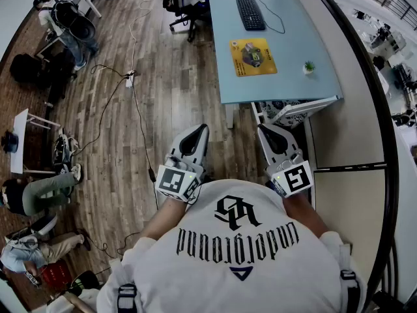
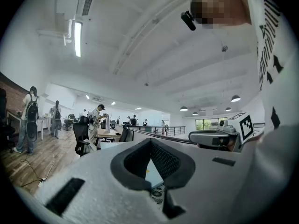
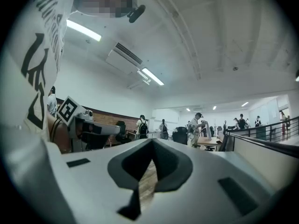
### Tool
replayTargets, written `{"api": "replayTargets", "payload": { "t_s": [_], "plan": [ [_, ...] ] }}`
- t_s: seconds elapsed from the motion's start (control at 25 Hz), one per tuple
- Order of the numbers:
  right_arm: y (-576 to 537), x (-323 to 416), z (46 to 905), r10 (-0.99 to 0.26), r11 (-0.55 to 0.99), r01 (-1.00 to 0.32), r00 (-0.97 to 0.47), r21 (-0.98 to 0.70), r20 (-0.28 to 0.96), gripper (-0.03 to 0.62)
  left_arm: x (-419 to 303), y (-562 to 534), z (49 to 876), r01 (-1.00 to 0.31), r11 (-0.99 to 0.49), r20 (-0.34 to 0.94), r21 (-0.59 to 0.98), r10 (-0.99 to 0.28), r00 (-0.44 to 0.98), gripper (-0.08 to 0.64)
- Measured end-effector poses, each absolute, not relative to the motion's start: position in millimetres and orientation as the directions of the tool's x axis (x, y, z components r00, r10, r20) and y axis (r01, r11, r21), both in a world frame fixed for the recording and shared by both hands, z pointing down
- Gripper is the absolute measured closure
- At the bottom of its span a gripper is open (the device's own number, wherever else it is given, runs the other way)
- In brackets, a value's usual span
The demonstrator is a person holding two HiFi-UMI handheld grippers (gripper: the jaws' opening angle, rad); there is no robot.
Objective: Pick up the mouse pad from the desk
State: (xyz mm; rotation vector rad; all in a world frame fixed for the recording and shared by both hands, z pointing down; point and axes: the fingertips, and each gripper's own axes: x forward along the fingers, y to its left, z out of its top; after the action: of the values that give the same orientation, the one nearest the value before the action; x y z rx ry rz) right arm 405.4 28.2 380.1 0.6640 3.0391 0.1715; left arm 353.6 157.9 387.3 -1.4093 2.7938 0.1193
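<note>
The yellow mouse pad [image 1: 253, 57], with a dark shape at its middle, lies flat on the light-blue desk [image 1: 287, 44] well ahead of me in the head view. Both grippers are held close to my chest, pointing level toward the desk and far short of it. My left gripper [image 1: 199, 129] has its jaws together with nothing between them; its own view looks over the jaws [image 2: 152, 146] at the room. My right gripper [image 1: 264, 129] is likewise shut and empty [image 3: 152, 143]. Neither gripper view shows the pad.
A black keyboard [image 1: 250, 12] with its cable lies beyond the pad, and a small potted plant [image 1: 309, 66] stands near the desk's right front corner. An office chair [image 1: 179, 5] stands left of the desk. Cables [image 1: 130, 77] trail over the wooden floor. People [image 1: 39, 191] sit at the left.
</note>
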Motion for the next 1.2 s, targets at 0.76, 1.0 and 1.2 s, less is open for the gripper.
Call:
{"api": "replayTargets", "payload": {
  "t_s": [0.76, 1.0, 1.2],
  "plan": [
    [33, 397, 387, 0.382, 0.918, 0.38, -0.924, 0.118, 0.005, 0.586, 341, 180, 396, -0.795, 0.604, -0.034, 0.046, -0.795, -0.606, 0.552],
    [30, 382, 392, 0.308, 0.945, 0.307, -0.951, 0.111, 0.01, 0.527, 327, 190, 397, -0.797, 0.603, -0.031, 0.045, -0.796, -0.604, 0.552],
    [40, 361, 395, 0.284, 0.953, 0.284, -0.959, 0.102, 0.017, 0.403, 308, 207, 403, -0.798, 0.6, -0.025, 0.051, -0.799, -0.601, 0.552]
  ]
}}
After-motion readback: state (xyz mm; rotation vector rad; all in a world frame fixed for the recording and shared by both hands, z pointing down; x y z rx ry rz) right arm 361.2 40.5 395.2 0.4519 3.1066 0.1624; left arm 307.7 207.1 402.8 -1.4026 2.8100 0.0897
